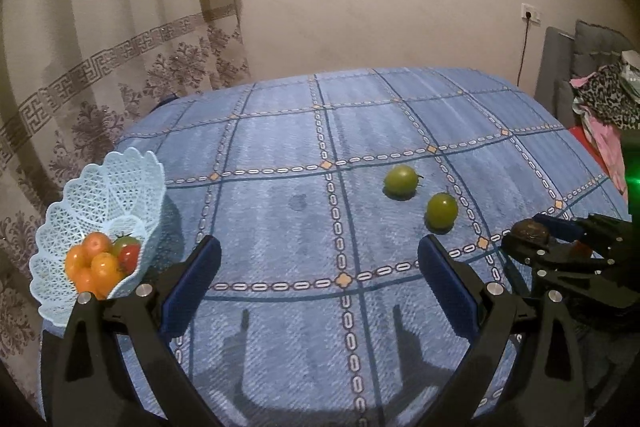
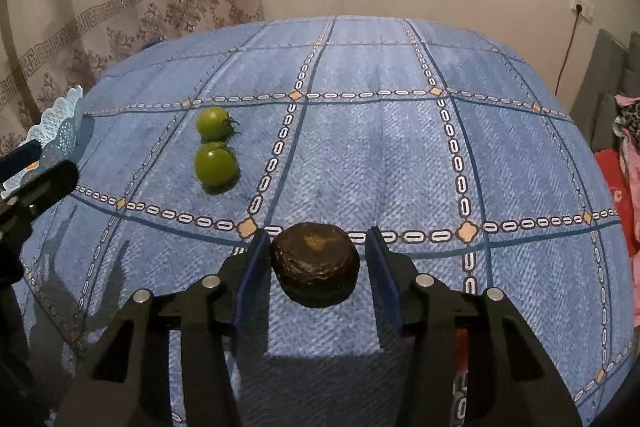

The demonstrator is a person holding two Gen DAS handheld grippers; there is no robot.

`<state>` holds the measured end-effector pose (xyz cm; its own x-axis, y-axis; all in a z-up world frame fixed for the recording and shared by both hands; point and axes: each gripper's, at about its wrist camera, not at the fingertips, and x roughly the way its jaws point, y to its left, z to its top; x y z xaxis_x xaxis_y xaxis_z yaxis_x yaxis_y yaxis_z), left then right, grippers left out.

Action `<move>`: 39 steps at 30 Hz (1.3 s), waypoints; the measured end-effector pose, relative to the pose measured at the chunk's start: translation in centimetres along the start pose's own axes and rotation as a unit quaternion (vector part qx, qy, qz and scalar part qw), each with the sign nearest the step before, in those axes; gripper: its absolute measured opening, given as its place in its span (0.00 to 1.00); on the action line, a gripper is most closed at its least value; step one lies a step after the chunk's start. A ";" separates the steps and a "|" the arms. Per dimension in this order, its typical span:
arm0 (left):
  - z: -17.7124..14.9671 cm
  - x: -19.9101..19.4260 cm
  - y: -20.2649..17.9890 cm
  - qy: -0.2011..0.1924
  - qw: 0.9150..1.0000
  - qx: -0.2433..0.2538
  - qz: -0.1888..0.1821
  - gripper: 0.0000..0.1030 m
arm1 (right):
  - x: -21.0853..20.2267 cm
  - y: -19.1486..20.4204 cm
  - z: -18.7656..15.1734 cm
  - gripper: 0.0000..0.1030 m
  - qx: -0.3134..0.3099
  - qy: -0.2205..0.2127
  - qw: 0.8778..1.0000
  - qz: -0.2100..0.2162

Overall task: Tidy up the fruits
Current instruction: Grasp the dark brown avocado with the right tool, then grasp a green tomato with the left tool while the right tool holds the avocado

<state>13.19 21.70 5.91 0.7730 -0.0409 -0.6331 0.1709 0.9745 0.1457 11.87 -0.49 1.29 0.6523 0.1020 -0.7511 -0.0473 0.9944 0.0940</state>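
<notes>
A dark brown wrinkled fruit [image 2: 316, 263] lies on the blue checked tablecloth between the fingers of my right gripper [image 2: 318, 231]. The jaws stand open around it: the left pad is close against it and a narrow gap shows on the right. Two green tomatoes [image 2: 212, 123] [image 2: 215, 165] lie further out to the left. In the left wrist view they [image 1: 400, 179] [image 1: 441, 211] sit ahead and right of my left gripper [image 1: 320, 259], which is open and empty above the cloth. A light blue lattice basket [image 1: 120, 187] at the table's left edge holds several orange and red tomatoes [image 1: 98, 261].
The table [image 2: 400, 147] ends close in front of a patterned curtain [image 1: 120, 67] and a plain wall. A sofa with piled clothes [image 1: 600, 99] stands to the right. My right gripper [image 1: 538, 237] reaches in at the right of the left wrist view.
</notes>
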 end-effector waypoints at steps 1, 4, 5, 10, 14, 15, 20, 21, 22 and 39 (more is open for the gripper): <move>0.1 0.2 -0.2 0.001 1.000 0.002 -0.002 0.97 | 0.0 0.0 0.1 0.43 0.000 0.000 1.000 0.002; 0.4 0.8 -0.8 0.008 1.000 0.005 -0.013 0.97 | 0.0 -0.1 0.0 0.41 0.002 -0.001 1.000 0.008; 0.4 1.1 -1.1 0.011 1.000 0.008 -0.017 0.97 | -0.1 -0.1 0.0 0.41 0.002 -0.002 1.000 0.008; 0.8 2.1 -2.5 0.023 0.999 0.018 -0.034 0.97 | -0.6 -0.5 -0.1 0.41 0.014 -0.008 1.000 0.020; 1.2 3.1 -3.5 0.032 0.998 0.022 -0.050 0.97 | -1.2 -0.9 -0.2 0.41 0.021 -0.015 0.999 0.026; 1.4 3.4 -3.7 0.034 0.998 0.020 -0.058 0.97 | -1.3 -0.9 -0.2 0.41 0.022 -0.015 0.999 0.026; 2.0 4.7 -4.8 0.038 0.996 0.019 -0.075 0.97 | -1.5 -1.1 -0.2 0.41 0.027 -0.018 0.999 0.025; 2.1 4.9 -5.2 0.037 0.996 0.025 -0.077 0.96 | -1.6 -1.1 -0.3 0.41 0.026 -0.019 0.999 0.026; 2.2 5.1 -5.5 0.037 0.996 0.030 -0.081 0.94 | -1.6 -1.1 -0.3 0.41 0.026 -0.020 0.999 0.026; 1.8 8.8 -8.4 0.073 0.986 0.056 -0.136 0.49 | -0.9 -1.1 -0.1 0.41 0.031 -0.013 0.999 0.024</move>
<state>19.63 12.77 0.49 0.5951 -0.2572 -0.7614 0.4329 0.9008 0.0340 11.23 -1.67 1.83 0.6694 0.1486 -0.7279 -0.0324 0.9847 0.1711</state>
